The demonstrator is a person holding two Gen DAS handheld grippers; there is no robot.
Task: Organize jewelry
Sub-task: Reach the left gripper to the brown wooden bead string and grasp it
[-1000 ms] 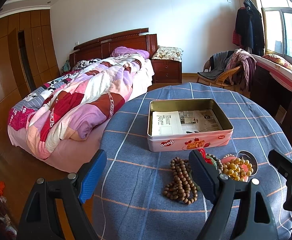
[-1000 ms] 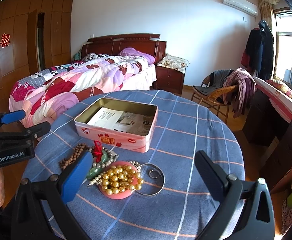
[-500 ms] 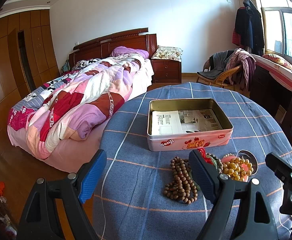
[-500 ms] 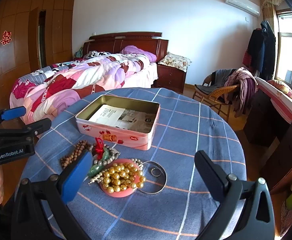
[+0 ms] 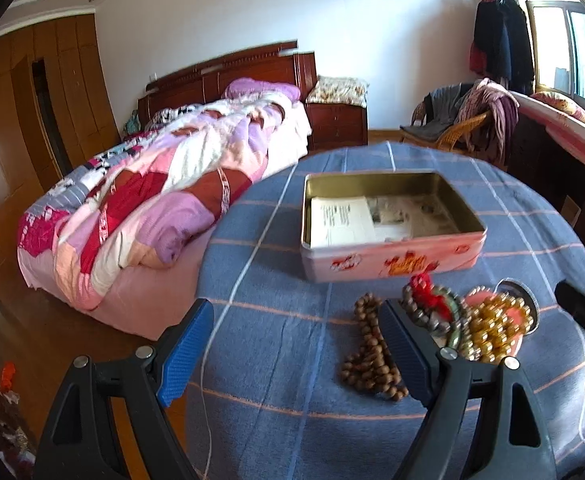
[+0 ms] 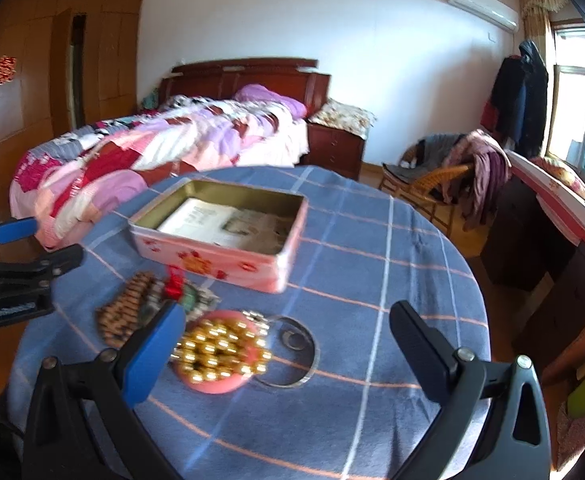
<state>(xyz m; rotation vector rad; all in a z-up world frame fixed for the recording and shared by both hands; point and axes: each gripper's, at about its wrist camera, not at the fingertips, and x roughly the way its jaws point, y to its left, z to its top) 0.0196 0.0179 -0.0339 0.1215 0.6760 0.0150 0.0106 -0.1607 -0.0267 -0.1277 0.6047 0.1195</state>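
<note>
**Both claws spread over the jewelry heap, nothing lifted yet**

Left claw (image 5: pixel 298 348): released, fingers wide apart, empty. Hangs low over the near edge of the tabletop (image 5: pixel 276 344). Its right finger sits just in front of the brown wooden bead string (image 5: pixel 368 352).

Right claw (image 6: pixel 288 348): also spread wide, holding nothing. Between its fingers lie the gold bead strand (image 6: pixel 218 350) on a pink dish (image 6: pixel 216 385) and, touching the dish, a thin metal bangle (image 6: pixel 310 360) with a small ring (image 6: pixel 291 336) inside it.

Heap also includes a red tassel (image 6: pixel 173 284) over grey and green beads; blurred, so pieces hard to separate.

Beyond the heap: open pink tin (image 6: pixel 220 258), papers lining its floor, no jewelry in it. Bed (image 5: pixel 152 200) lies behind, off the tabletop.

Step, as I read it: approach to a first pick. All pieces are outside the tin.

Next move likely calls for dropping one claw onto a single piece and closing without dragging neighbours; the strands overlap, so snagging is the risk.

Orientation: wooden bead string lies in a long loop, long axis running from the claws toward the tin. The tin's long axis runs crosswise in the left wrist view, mouth up.
</note>
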